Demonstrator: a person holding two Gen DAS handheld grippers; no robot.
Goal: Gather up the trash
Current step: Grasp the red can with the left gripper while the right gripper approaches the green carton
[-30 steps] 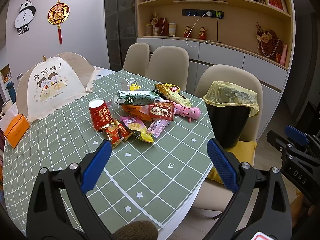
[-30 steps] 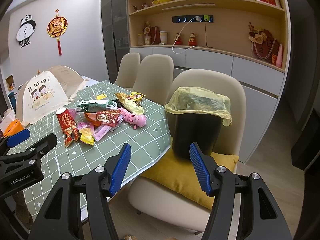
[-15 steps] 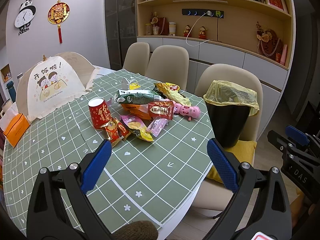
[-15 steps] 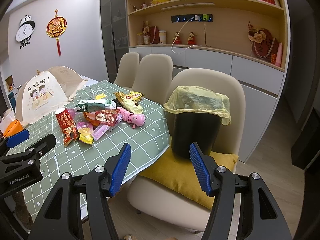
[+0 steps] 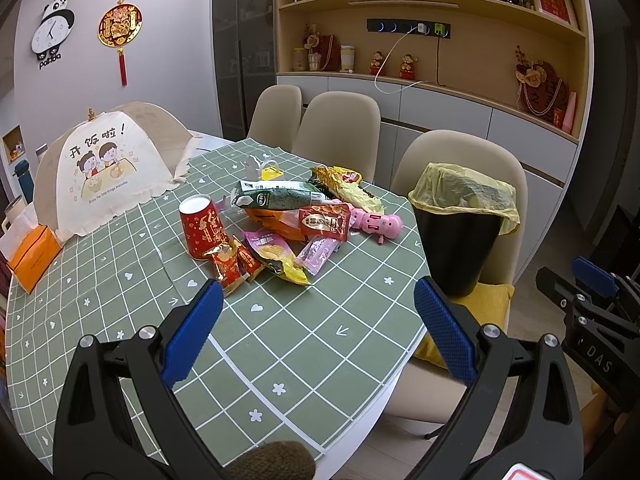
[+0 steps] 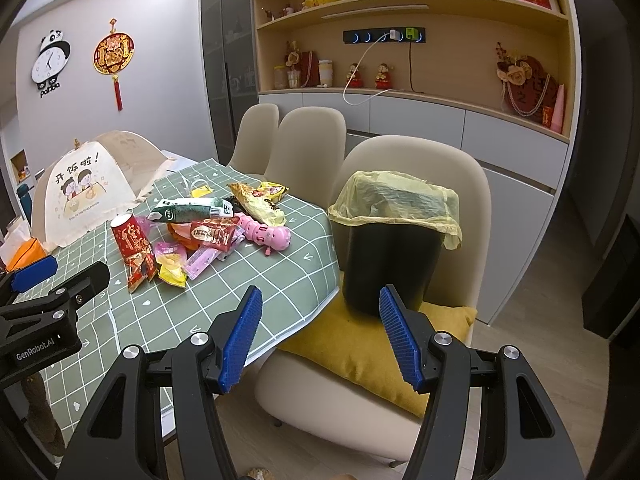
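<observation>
Snack wrappers lie in a pile on the green checked tablecloth, with a red paper cup at its left and a pink toy at its right. A black bin with a yellow liner stands on a chair cushion beside the table. My left gripper is open above the near part of the table, short of the pile. My right gripper is open over the table edge and chair, in front of the bin. Both hold nothing.
A mesh food cover and an orange tissue box sit at the table's left. Beige chairs line the far side. A yellow cushion lies under the bin. Cabinets and shelves stand behind.
Both views have crept slightly forward toward the table and bin; the grippers stay open and nothing on the table has moved.
</observation>
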